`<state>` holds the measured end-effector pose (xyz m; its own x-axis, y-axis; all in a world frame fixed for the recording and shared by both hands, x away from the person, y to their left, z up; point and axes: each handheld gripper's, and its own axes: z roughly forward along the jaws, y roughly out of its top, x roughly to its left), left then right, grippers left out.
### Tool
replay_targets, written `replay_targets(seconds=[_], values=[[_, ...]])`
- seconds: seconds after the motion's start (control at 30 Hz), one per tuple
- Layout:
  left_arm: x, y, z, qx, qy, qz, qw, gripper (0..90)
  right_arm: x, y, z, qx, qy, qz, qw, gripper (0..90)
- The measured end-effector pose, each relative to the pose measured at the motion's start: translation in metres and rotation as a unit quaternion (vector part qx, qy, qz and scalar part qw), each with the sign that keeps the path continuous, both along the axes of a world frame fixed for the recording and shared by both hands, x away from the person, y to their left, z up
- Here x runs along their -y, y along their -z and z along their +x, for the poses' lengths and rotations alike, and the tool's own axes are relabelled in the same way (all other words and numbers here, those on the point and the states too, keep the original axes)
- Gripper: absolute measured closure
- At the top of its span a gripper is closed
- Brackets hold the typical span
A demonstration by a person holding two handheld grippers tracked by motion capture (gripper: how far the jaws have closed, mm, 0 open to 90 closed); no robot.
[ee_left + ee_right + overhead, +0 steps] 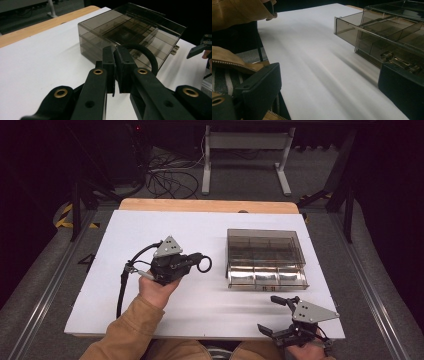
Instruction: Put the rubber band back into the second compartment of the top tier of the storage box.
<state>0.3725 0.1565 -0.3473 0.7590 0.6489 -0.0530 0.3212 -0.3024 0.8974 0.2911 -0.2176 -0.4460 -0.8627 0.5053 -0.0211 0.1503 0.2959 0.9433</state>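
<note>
- A black ring (pixel 204 264) sits pinched in the left claw (pixel 197 263), held above the white desk (pixel 200 227), just left of the box (pixel 265 256).
- The smoky clear box stands on the desk's right half, its bottom drawer (pixel 266 277) pulled out.
- The right claw (pixel 274 315) is spread wide at the near edge, holding nothing.

Bare table (pixel 150 225) left of organizer box (pixel 265 252)
</note>
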Motion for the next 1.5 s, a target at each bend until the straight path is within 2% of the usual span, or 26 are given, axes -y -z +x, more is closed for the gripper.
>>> replay_targets(seconds=[0.67, 0.9, 1.17, 1.27, 1.5], values=[[0.042, -0.001, 0.006, -0.017, 0.050, -0.012, 0.9985, 85.9, 0.000, 0.000, 0.000, 0.001, -0.003, -0.001, 1.0000, 5.7], [0.059, 0.000, 0.007, -0.023, 0.059, -0.018, 0.9978, 85.9, 0.000, 0.000, 0.000, 0.001, -0.005, 0.000, 1.0000, 5.7], [0.078, 0.004, 0.008, -0.018, 0.075, -0.012, 0.9969, 85.9, 0.001, 0.000, -0.001, 0.002, -0.005, 0.001, 1.0000, 5.7], [0.081, 0.006, 0.010, -0.023, 0.086, -0.018, 0.9959, 85.9, 0.001, 0.000, -0.001, 0.002, -0.006, 0.001, 1.0000, 5.7], [0.088, 0.011, 0.011, -0.017, 0.098, -0.027, 0.9947, 86.0, 0.001, 0.000, -0.002, 0.002, -0.006, 0.002, 1.0000, 5.7]])
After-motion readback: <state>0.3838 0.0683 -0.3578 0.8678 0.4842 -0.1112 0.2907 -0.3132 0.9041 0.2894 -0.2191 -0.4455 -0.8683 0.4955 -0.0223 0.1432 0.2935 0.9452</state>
